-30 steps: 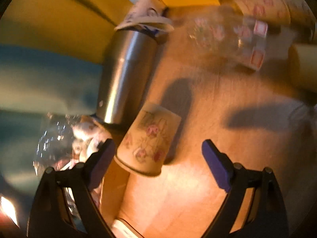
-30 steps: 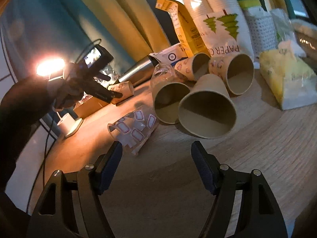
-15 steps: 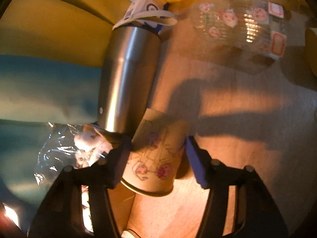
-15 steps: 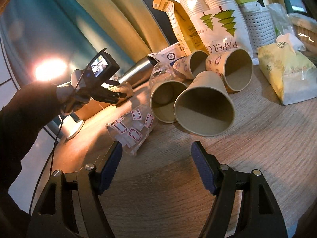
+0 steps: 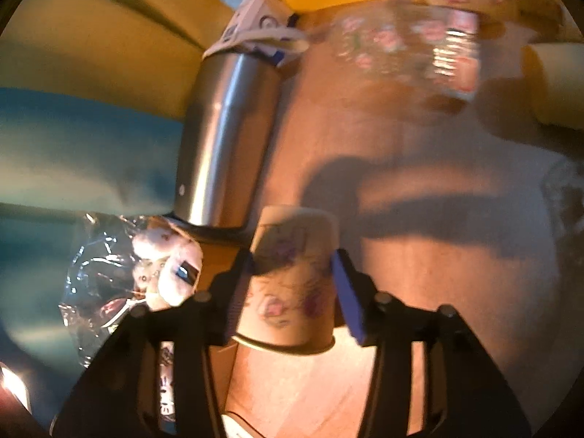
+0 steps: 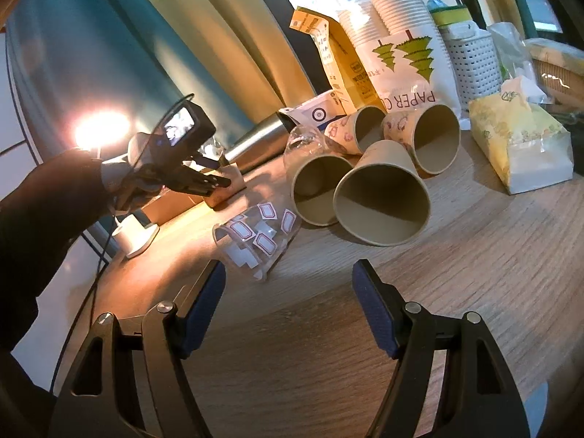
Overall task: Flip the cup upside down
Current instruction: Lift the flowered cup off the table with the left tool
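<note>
One flower-printed paper cup point(image 5: 292, 277) — clamped by left hand-held gripper point(image 5: 292, 273); right hand-held gripper point(image 6: 288, 303) apart.

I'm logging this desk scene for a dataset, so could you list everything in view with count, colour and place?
Flowered paper cup: one, cream, between the left tongs.
Steel flask: one, silver, lying beside that cup.
Paper cups on their sides: four, tan inside, middle of the wooden table.
Clear plastic cups: two, one with red-edged stickers, one behind the paper cups.
Stacked cups in a printed bag: white, at the back.
Yellow carton: one, back.
White basket: one, back right.
Yellow packet: one, right.
Left tongs: black, blue pads, shut on the cup.
Right tongs: open, above the table.
</note>
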Motion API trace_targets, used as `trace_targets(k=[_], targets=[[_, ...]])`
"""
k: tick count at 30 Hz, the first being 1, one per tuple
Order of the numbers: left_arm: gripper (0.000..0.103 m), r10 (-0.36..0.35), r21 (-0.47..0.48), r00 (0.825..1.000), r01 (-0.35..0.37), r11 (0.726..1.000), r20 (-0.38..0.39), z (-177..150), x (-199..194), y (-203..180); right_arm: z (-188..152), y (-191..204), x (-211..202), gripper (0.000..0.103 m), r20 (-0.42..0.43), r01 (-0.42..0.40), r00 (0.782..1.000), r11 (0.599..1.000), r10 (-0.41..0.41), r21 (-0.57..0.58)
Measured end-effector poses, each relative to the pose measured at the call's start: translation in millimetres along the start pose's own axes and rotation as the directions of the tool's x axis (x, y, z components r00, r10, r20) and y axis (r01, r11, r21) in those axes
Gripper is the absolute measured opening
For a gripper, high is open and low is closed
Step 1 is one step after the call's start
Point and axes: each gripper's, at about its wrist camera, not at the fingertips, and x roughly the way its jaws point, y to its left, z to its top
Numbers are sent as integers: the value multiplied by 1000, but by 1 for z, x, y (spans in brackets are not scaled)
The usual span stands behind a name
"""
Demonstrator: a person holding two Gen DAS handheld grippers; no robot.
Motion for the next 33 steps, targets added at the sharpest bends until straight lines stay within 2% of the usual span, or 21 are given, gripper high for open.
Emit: trace_targets(k=[3, 5, 7, 8, 9, 16, 18, 20, 22, 23, 24, 25, 26, 29, 31, 32, 33], targets=[[69, -11, -18, 999, 10, 1000, -35, -2, 13, 3, 0, -3, -1, 75, 4, 1, 1000, 1000, -1, 12], [72, -3, -14, 999, 2, 1000, -52, -4, 18, 0, 0, -5, 0, 75, 3, -1, 1000, 1000, 1, 20], [73, 7, -6, 998, -7, 1000, -65, -2, 24, -3, 0, -7, 2, 75, -2, -3, 1000, 1000, 3, 24], [72, -13, -7, 998, 13, 1000, -65, -4, 23, -5, 0, -6, 2, 75, -4, -5, 1000, 1000, 5, 23], [69, -21, -5, 998, 21, 1000, -55, -6, 21, -7, -1, -5, 2, 75, -5, -5, 1000, 1000, 5, 21], [66, -46, 9, 999, 46, 999, -12, -29, -4, -21, -1, 3, -4, 75, 9, 1, 1000, 1000, -1, 13], [65, -50, -16, 999, 50, 999, 21, -37, -17, -21, -1, 6, -6, 75, 17, 4, 1000, 1000, -4, 11], [65, -84, -81, 994, 90, 993, 71, -45, -40, -19, -1, 11, -11, 75, 30, 4, 1000, 1000, -4, 7], [65, -122, -129, 980, 143, 981, 156, -58, -72, -19, -1, 19, -19, 75, 51, -10, 999, 1000, 10, 1], [65, -142, -149, 966, 176, 973, 215, -61, -93, -20, -1, 23, -22, 75, 60, -17, 998, 1000, 18, -4], [65, -160, -179, 943, 219, 959, 292, -71, -122, -26, -1, 27, -26, 75, 68, -26, 997, 1000, 27, -8], [65, -173, -189, 929, 244, 951, 327, -76, -135, -31, -1, 34, -32, 75, 78, -42, 996, 999, 43, -14], [65, -189, -200, 899, 285, 937, 396, -88, -163, -42, -1, 40, -36, 75, 84, -52, 995, 998, 54, -20], [65, -207, -191, 821, 355, 915, 532, -110, -226, -76, -2, 63, -53, 75, 104, -93, 990, 994, 98, -49], [65, -231, -170, 761, 408, 897, 607, -126, -251, -100, -4, 77, -67, 75, 114, -128, 984, 990, 135, -63], [65, -243, -163, 740, 431, 888, 627, -128, -250, -105, -5, 84, -73, 75, 119, -144, 981, 987, 152, -68], [65, -254, -166, 700, 472, 866, 668, -139, -258, -118, -6, 91, -80, 75, 125, -158, 978, 985, 166, -74]])
